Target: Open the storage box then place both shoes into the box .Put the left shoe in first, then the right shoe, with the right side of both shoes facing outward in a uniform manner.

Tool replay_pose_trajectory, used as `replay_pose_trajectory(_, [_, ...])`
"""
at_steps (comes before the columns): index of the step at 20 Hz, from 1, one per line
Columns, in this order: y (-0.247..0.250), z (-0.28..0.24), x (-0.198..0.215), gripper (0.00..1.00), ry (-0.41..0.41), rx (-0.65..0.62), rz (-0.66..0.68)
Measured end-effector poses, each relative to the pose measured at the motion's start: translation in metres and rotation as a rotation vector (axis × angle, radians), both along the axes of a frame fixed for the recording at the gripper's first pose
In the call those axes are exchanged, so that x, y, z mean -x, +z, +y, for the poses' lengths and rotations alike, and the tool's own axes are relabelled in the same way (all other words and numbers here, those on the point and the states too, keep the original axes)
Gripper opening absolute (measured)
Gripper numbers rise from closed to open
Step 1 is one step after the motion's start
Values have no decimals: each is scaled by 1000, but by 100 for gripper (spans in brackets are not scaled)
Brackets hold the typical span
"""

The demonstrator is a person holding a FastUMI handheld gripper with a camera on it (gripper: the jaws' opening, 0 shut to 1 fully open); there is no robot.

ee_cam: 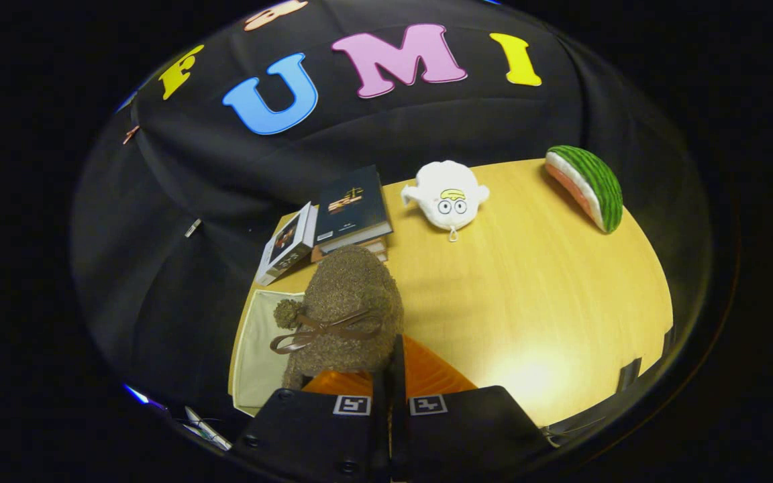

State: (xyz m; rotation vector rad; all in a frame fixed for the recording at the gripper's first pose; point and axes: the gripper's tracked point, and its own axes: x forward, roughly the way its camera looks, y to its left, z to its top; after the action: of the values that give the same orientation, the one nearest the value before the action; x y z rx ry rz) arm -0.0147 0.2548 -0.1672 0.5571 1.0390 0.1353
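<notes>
— While the gripper [390, 376] hangs over the table [534, 288], are its fingers squeezing something?
— Yes, pinched tight on the fuzzy brown shoe [349, 305], above the white box [259, 349].

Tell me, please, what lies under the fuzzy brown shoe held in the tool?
Under the fuzzy brown shoe, held by the tool at its rim, a cream storage box shows beside the wooden table. The shoe covers most of the box, so its contents cannot be seen.
</notes>
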Motion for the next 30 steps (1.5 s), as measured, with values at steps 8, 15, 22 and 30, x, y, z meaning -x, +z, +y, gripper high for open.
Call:
replay_pose_trajectory(8, [-13, 79, 9, 6, 99, 37, 78])
replay_pose_trajectory(15, [-25, 88, 20, 24, 144, 85, 105])
replay_pose_trajectory(22, [-18, 76, 15, 99, 137, 79, 51])
replay_pose_trajectory(30, [-14, 34, 17, 99, 119, 98, -30])
